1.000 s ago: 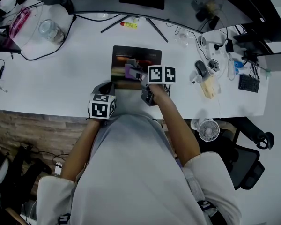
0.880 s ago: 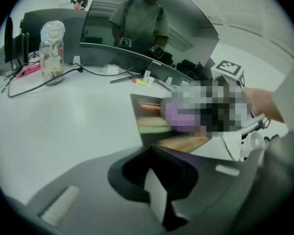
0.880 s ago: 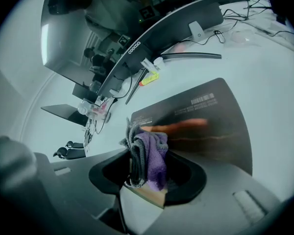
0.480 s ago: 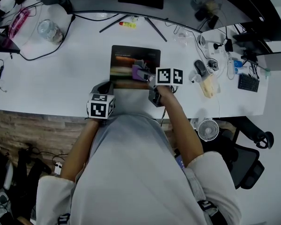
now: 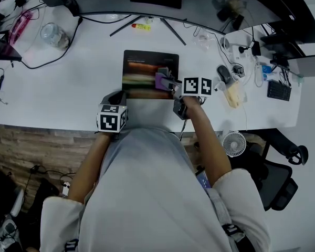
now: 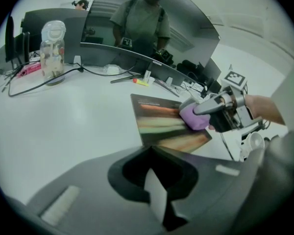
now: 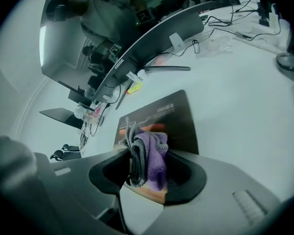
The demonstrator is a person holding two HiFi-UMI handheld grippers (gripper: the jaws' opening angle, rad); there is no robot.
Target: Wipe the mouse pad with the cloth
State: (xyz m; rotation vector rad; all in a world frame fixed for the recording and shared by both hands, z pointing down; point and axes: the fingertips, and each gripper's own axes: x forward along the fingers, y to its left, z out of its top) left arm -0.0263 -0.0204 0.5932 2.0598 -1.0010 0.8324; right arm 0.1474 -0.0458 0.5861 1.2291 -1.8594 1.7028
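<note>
Where the cloth is held: the purple-and-grey cloth point(image 5: 161, 80) is bunched and pressed onto the right half of the mouse pad point(image 5: 142, 62), short of its right edge.
Right gripper point(image 5: 169, 84): its jaws are clamped on the cloth, above the pad's near-right corner.
Left gripper point(image 5: 117, 96): its jaws are drawn together with nothing between; it is set just off the pad's near-left corner.
Pad edges: the near edge is laid close to the front edge of the desk point(image 5: 79, 83).
Open room: wide bare desk is seen left of the pad; on the right a narrower strip is bounded by a mouse point(image 5: 224, 75); behind it, the space is closed by monitor stand legs point(image 5: 174, 33).
</note>
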